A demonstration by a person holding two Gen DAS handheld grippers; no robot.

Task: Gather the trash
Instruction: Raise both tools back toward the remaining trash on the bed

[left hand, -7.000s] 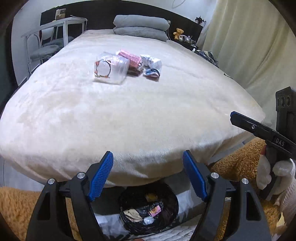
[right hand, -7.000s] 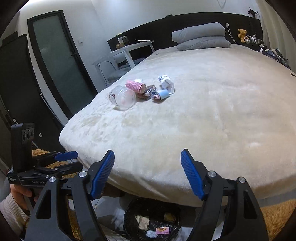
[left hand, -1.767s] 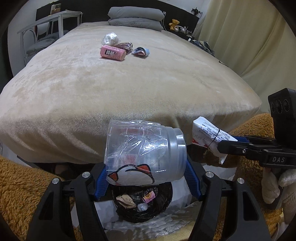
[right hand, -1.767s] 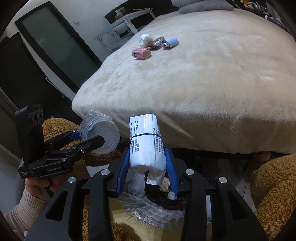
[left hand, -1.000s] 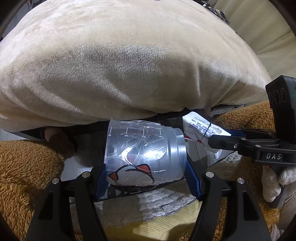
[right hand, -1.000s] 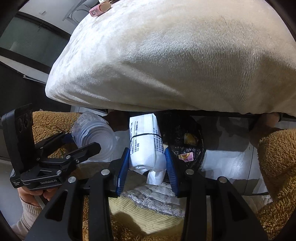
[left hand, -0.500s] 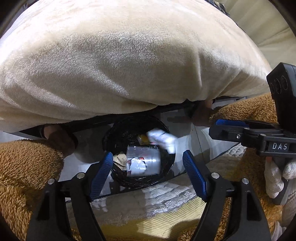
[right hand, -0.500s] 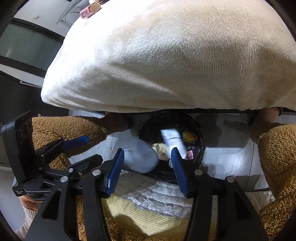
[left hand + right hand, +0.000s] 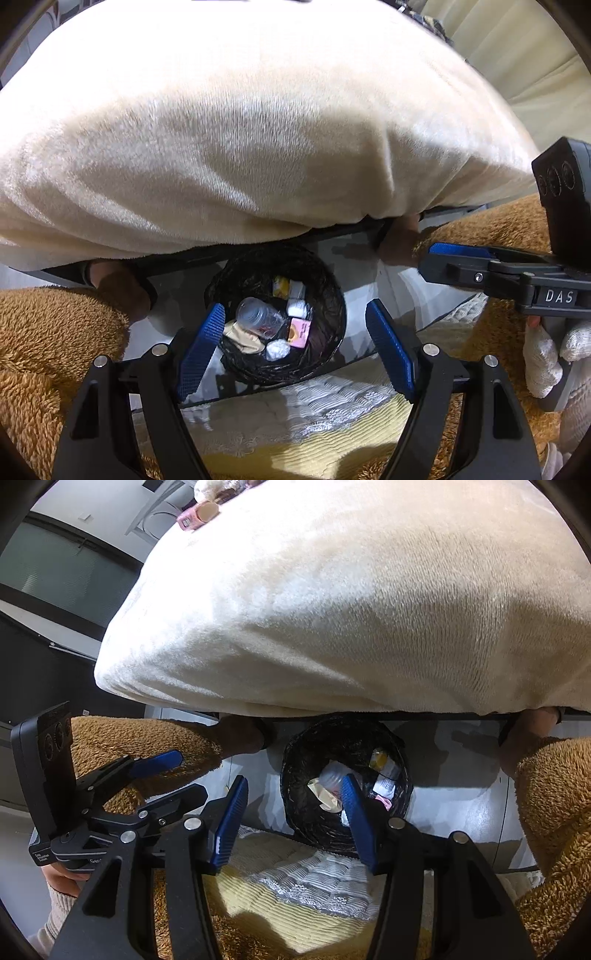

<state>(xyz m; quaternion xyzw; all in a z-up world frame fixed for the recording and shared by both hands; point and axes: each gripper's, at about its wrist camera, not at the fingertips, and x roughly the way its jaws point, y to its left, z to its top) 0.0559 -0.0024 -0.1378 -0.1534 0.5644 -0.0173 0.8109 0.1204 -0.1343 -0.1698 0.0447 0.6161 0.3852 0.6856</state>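
Two tongs, left gripper (image 9: 293,350) and right gripper (image 9: 291,819), jaws apart, holding nothing, lower centre above bin (image 9: 332,291). Clear bottle (image 9: 256,317) inside; other scraps indistinct. Bed blanket (image 9: 258,129) hides bin's far rim.

A bed covered with a cream plush blanket (image 9: 258,122) fills the upper part of both views, its edge overhanging a dark bed frame (image 9: 207,254) above a pale, glossy floor (image 9: 454,805). In the right wrist view a dark door with a frosted panel (image 9: 62,572) stands in a grey wall (image 9: 107,517) at the left, while the left wrist view shows pale curtains (image 9: 517,51) at the upper right. A yellowish ribbed mat with a lacy white edge (image 9: 306,424) lies on the floor at the bottom, and light falls bright on the blanket's top.
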